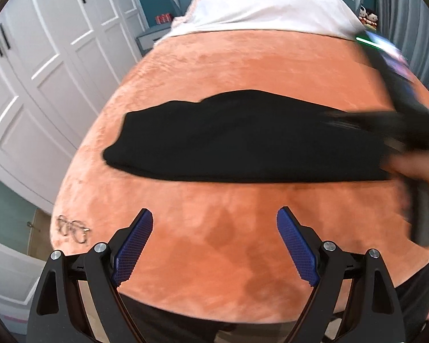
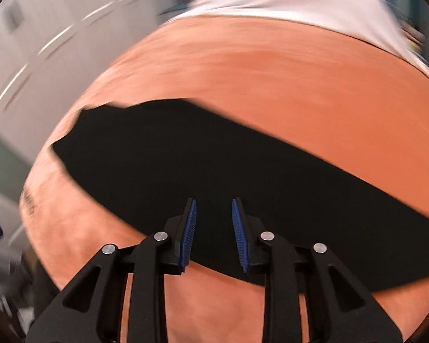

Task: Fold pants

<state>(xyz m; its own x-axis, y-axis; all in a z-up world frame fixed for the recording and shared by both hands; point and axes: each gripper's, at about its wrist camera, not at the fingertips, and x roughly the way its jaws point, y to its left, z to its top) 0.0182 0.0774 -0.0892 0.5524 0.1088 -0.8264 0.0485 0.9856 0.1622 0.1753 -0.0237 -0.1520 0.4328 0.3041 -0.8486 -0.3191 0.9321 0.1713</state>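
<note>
The black pants [image 1: 237, 140] lie folded lengthwise in a long band across the orange blanket [image 1: 228, 65] on the bed. My left gripper [image 1: 214, 214] is wide open and empty, above the blanket in front of the pants' near edge. My right gripper shows blurred at the pants' right end in the left wrist view [image 1: 343, 120]. In the right wrist view the pants [image 2: 214, 160] stretch from upper left to lower right. My right gripper [image 2: 214, 201] hovers over their middle with jaws partly open and nothing between them.
A pair of glasses [image 1: 73, 228] lies on the blanket's left front corner. A white pillow [image 1: 266, 3] lies at the head of the bed. White wardrobe doors [image 1: 43, 57] stand to the left. Small toys [image 1: 367, 17] sit at the far right.
</note>
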